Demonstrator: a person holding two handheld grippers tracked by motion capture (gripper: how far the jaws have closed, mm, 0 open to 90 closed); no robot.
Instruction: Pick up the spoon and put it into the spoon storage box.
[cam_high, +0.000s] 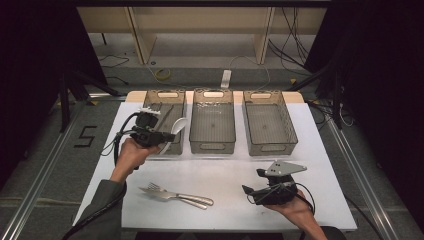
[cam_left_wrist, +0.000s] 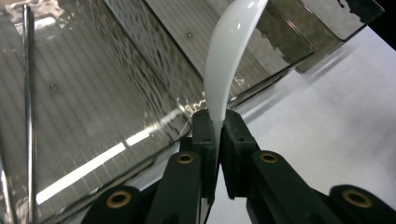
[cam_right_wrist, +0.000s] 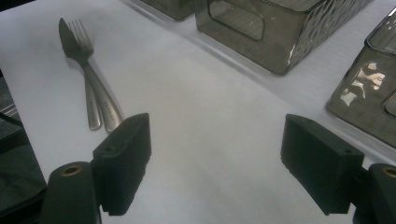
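Over the left bin (cam_high: 161, 107) at the far left of the bench (cam_high: 320, 165), your left hand-held gripper (cam_high: 167, 136) pinches a white spoon (cam_high: 178, 126) by its handle, the bowl end pointing away from you toward the middle bin (cam_high: 212, 120). Holding it by the handle keeps the bowl free, which I judge suits a drop into a bin. The left gripper view shows what the high view cannot: the jaws are pressed tight on the thin handle (cam_left_wrist: 218, 126), and a long metal utensil (cam_left_wrist: 29, 93) already lies inside the bin beneath. Your right hand-held gripper (cam_high: 255, 192) rests near the right edge with its jaws spread wide and nothing between them, probably waiting its turn. Its own view looks left across the bench at a fork and knife (cam_right_wrist: 88, 84) lying together, touching, well apart from the bins. The high view alone takes in the right bin (cam_high: 269, 122), with nothing visible inside it.
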